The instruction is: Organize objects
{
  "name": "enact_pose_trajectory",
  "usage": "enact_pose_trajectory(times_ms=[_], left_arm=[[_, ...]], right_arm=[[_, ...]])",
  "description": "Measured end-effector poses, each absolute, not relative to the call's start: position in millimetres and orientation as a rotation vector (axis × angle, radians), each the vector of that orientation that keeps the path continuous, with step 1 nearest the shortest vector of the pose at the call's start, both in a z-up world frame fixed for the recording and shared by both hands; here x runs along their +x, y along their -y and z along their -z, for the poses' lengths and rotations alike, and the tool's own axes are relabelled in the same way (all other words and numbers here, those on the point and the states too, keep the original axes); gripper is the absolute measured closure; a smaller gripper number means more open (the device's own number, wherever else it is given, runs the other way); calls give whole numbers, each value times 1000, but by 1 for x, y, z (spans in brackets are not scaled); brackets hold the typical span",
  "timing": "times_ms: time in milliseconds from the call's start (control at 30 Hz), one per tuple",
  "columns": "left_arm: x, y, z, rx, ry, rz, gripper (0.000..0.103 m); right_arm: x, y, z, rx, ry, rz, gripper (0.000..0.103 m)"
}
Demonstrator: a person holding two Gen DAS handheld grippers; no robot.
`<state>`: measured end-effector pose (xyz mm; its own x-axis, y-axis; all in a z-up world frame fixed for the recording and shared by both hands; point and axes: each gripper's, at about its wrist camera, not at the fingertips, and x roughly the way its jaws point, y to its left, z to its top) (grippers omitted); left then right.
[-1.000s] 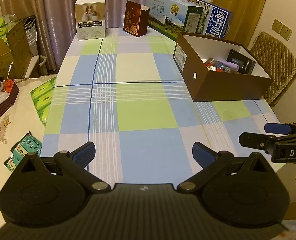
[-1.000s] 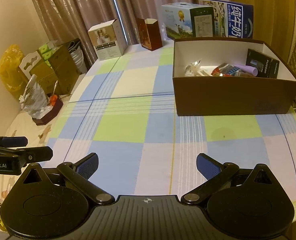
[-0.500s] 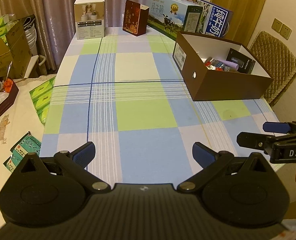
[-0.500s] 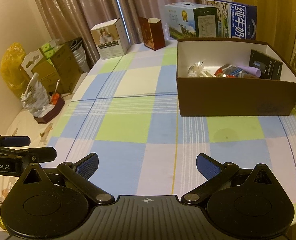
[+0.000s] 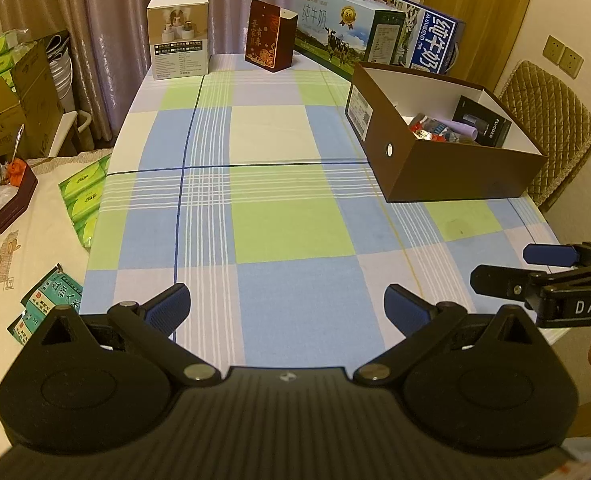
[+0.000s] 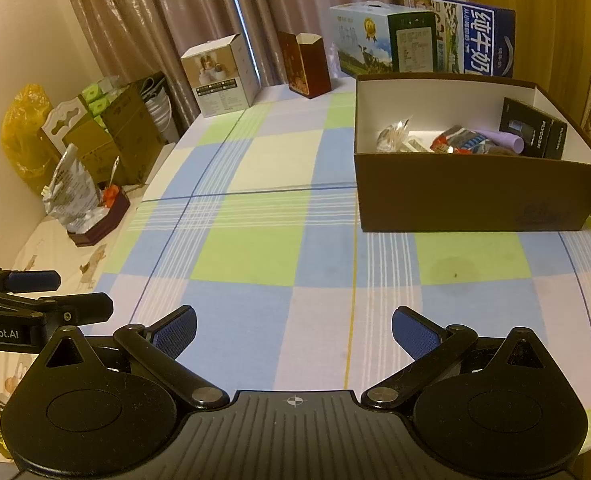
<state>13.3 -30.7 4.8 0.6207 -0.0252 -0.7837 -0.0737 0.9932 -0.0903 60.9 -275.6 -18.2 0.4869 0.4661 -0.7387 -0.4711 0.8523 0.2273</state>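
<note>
Both grippers, left gripper (image 5: 286, 307) and right gripper (image 6: 294, 330), stay apart and empty, barely drifted; brown box (image 6: 479, 196) ahead-right holds everything, counter (image 5: 291, 232) bare, so task looks done.

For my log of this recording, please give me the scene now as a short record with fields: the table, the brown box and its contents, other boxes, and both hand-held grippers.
table: checked cloth, middle bare
brown box: open, on the table's right side
box contents: black carton, purple tube, snack packets, clear wrapper
far edge: white product box, dark red box, two milk cartons
left hand-held gripper: open, holds nothing, over the near edge
right hand-held gripper: open, holds nothing, over the near edge
</note>
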Motion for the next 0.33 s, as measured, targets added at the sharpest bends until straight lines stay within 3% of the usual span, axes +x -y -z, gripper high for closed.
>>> enact_pose_trajectory(times_ms=[333], left_arm=[[16,30,-3,-111,-892,-31,1]], right_arm=[[62,276,19,-6,-899,-568,2]])
